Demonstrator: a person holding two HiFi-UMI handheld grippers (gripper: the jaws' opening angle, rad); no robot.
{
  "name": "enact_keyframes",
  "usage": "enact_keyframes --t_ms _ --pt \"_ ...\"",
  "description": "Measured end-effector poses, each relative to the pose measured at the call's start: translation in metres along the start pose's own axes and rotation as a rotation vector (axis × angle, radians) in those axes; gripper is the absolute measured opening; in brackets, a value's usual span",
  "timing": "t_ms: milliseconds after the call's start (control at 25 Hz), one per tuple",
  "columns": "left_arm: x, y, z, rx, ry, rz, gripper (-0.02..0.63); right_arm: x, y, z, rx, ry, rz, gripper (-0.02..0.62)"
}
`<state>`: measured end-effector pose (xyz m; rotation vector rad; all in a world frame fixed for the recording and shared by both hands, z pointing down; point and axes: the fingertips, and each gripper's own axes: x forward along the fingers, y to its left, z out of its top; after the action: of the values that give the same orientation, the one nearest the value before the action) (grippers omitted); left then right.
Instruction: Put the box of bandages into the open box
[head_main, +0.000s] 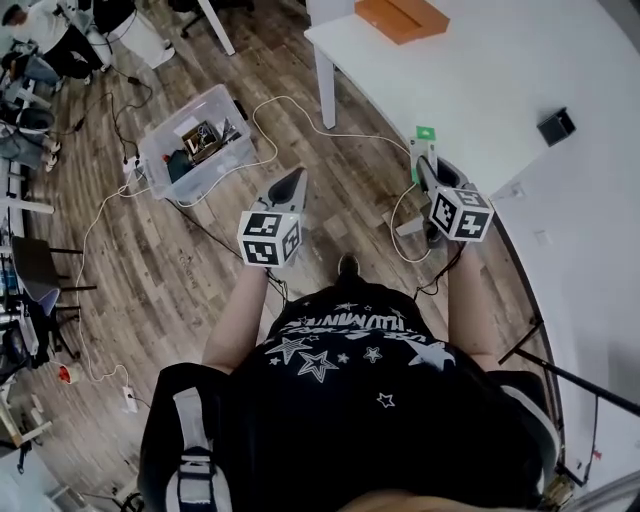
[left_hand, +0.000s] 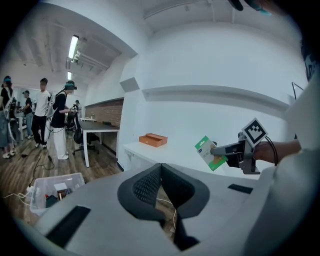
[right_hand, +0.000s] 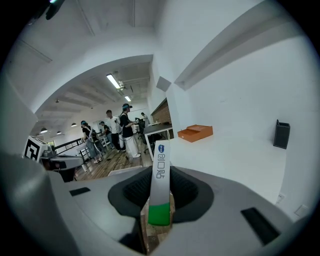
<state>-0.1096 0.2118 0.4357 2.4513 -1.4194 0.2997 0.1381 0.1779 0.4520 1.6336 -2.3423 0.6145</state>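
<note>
Two jaws of your right gripper (head_main: 426, 168) are clamped on the box of bandages (right_hand: 160, 172), one pad against each broad face. The box stands upright between them with its narrow white edge toward the camera, blue print near the top and a green band at the bottom. From your left gripper's view the same box shows white and green, tilted, held up in the air and touching nothing else.

Your left gripper (left_hand: 161, 172) has its jaws pressed together with nothing between them. It hangs over the wooden floor (head_main: 330, 190), apart from the right one and to its left.

In the head view the held box sits right at the near edge of the white table (head_main: 480, 80). The orange open box (head_main: 400, 17) lies on that table's far end, well apart from the bandages. A small black object (head_main: 556, 126) rests farther right on the tabletop.

On the floor to your left are a clear plastic bin (head_main: 195, 140) with items inside and white cables (head_main: 290, 105) running past it. Several people (right_hand: 125, 131) stand in the background.
</note>
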Motion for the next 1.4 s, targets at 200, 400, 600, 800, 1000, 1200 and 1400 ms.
enact_keyframes --t_ms 200,400,600,800,1000,1200,1400 --pt "0.057 -0.008 0.023 0.027 -0.004 0.007 0.02 0.027 -0.045 0.014 0.015 0.006 0.017 0.112" --pt "0.091 -0.019 0.039 0.024 -0.005 0.0 0.02 0.039 -0.075 0.023 0.039 0.021 0.019 0.112" --pt "0.117 -0.017 0.043 0.028 0.008 -0.002 0.02 0.053 -0.089 0.026 0.04 0.035 0.025 0.112" --pt "0.142 -0.002 0.044 0.029 0.004 -0.004 0.02 0.074 -0.097 0.025 0.04 0.044 0.029 0.112" --pt "0.167 0.028 0.057 -0.004 -0.017 0.0 0.02 0.106 -0.101 0.037 0.04 0.052 0.012 0.112" --pt "0.214 0.068 0.073 0.007 -0.027 -0.016 0.02 0.158 -0.113 0.063 0.025 0.045 -0.009 0.112" --pt "0.289 0.11 0.091 -0.006 -0.023 -0.042 0.02 0.224 -0.139 0.094 0.019 0.045 -0.037 0.112"
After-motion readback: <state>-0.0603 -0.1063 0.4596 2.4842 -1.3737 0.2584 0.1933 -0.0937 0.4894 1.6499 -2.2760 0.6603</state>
